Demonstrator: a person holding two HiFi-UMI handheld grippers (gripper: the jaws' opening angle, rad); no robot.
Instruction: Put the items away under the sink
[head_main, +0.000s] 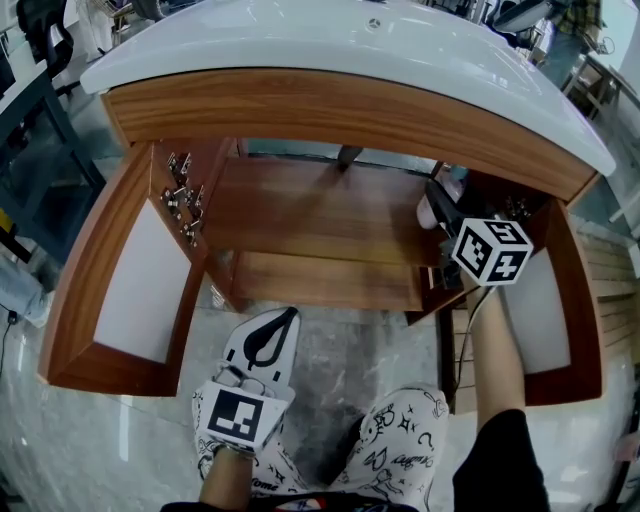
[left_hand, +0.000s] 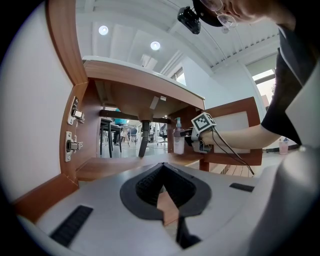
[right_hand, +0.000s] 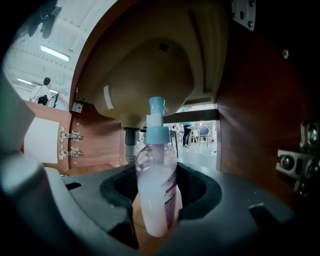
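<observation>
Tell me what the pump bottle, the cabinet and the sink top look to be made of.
Pump bottle: clear, smooth plastic, likely; pale liquid shows through it, and the pump is light blue.
Cabinet: reddish-brown wood or wood-look laminate, satin; grain lines and soft reflections show.
Sink top: glossy white, probably ceramic or cast stone; bright highlights run over it.

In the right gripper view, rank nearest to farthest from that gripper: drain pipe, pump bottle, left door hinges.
1. Pump bottle, held between the jaws.
2. Drain pipe, centre, behind the bottle.
3. Door hinges, far left.
</observation>
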